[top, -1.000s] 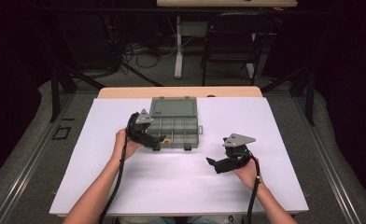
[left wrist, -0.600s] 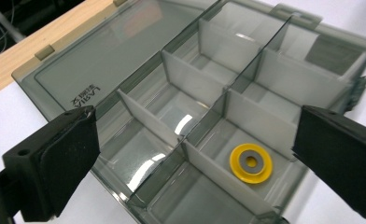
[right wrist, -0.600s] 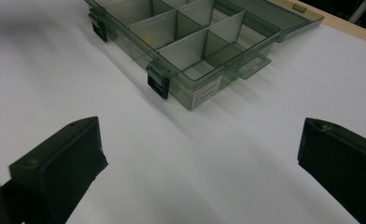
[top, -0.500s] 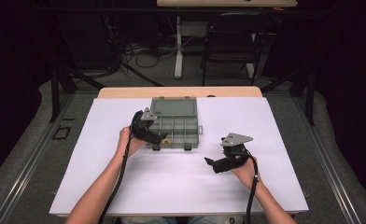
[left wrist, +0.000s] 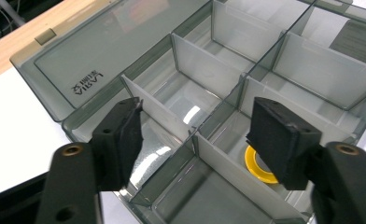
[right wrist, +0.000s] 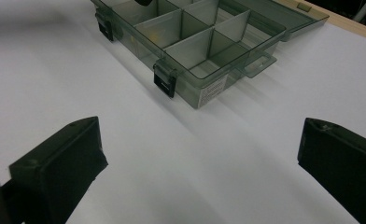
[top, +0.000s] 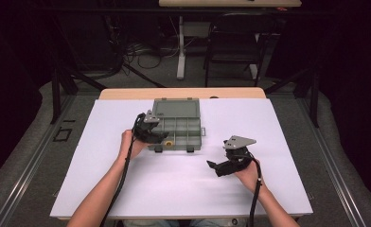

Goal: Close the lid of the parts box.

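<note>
A smoky clear compartment box (top: 193,142) lies open on the white table, its lid (top: 176,108) folded back flat. A small yellow ring (left wrist: 256,167) rests in one front compartment (top: 170,141). My left gripper (top: 162,137) hovers over the box's front-left compartments. Its jaws (left wrist: 195,135) have just been closing and stand partly apart, straddling a divider wall below them. The pads touch nothing. My right gripper (top: 213,167) rests low over bare table to the right of the box (right wrist: 190,70). It is open (right wrist: 200,149) with nothing between its fingers.
The white sheet (top: 127,189) covers the table, with a wooden strip (top: 127,93) showing at the far edge. Two black latches (right wrist: 165,80) sit on the box's front wall. Beyond the table are a dark chair (top: 235,42), cables and table legs.
My left gripper has shifted a little to the right, farther over the box's front-left corner. The right gripper has stayed where it was.
</note>
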The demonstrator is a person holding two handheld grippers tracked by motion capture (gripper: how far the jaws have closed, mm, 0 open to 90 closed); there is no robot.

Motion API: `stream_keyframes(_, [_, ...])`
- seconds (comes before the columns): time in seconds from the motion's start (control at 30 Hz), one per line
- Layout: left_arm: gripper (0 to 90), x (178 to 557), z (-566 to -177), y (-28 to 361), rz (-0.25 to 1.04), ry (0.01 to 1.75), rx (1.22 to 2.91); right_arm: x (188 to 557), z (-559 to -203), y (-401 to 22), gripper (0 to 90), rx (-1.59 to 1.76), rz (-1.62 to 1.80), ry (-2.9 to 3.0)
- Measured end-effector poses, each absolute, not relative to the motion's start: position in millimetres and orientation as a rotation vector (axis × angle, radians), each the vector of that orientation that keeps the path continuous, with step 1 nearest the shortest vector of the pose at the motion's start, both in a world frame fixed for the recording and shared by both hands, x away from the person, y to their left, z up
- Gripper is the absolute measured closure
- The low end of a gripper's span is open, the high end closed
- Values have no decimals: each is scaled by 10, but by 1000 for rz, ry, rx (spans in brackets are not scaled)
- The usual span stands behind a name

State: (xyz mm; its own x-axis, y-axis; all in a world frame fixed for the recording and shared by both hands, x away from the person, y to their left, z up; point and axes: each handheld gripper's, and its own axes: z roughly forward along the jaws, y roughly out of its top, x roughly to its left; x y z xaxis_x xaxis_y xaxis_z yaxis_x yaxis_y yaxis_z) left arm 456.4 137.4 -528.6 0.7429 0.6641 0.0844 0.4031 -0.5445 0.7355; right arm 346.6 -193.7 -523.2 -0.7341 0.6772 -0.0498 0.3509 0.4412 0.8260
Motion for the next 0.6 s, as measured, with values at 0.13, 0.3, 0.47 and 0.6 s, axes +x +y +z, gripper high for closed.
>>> stream_keyframes(0.13, [398,4578,-5315,1370,450,812,2209,3467,-5235,-1939,0,877,1205,2324])
stream_keyframes(0.3, [430,4586,-5344,1354,442,826,2227,3459,-5226,-1945,0,878,1208,2319])
stream_keyframes(0.47, [448,4593,-5366,1341,437,836,2232,3463,-5221,-1957,0,882,1214,2316])
stream_keyframes(0.6, [464,4604,-5401,1340,417,853,2228,3477,-5227,-1968,0,884,1215,2319])
